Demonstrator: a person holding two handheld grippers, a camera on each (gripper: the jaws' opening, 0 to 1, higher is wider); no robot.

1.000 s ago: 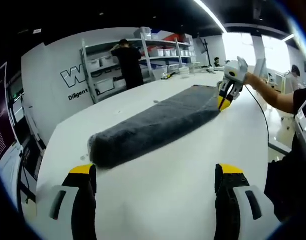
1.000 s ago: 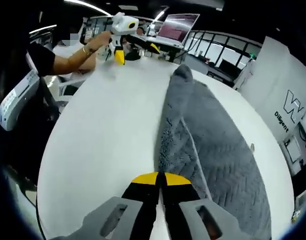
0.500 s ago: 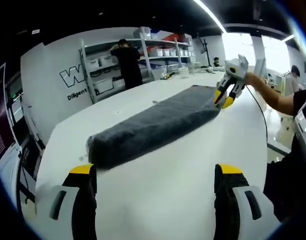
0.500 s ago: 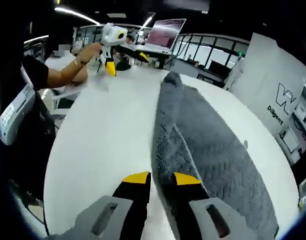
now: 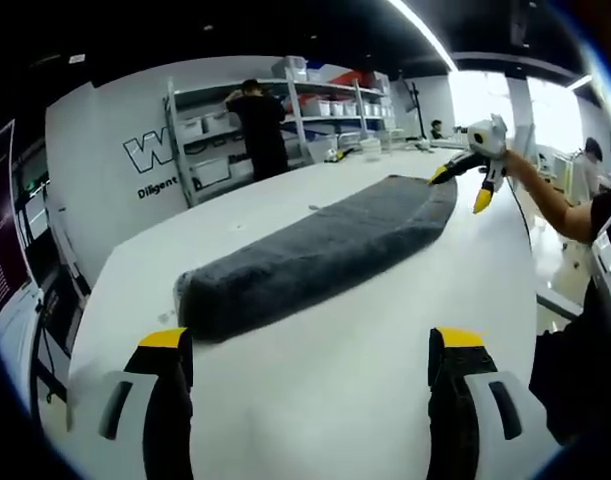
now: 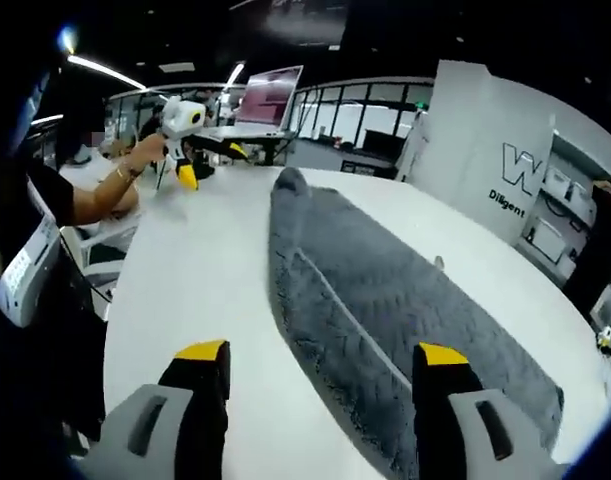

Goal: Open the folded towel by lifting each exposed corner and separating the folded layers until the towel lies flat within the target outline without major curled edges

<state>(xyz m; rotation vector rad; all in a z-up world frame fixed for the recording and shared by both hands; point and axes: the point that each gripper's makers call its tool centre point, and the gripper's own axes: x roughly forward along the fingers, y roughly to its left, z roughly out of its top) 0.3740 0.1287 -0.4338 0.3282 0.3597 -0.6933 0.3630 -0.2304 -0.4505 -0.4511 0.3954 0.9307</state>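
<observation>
Towel (image 5: 315,250) folded on table (image 5: 365,340), wall lettering "Diligent" (image 6: 512,199), both grippers' jaws apart.

A lab or workshop: storage shelving (image 5: 285,130), laptop (image 6: 268,100), logo wall (image 5: 115,160)

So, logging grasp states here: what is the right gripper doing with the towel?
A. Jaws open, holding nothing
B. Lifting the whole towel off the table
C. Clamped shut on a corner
A: the right gripper stands with jaws wide apart above the grey towel, which lies on the table.
</observation>
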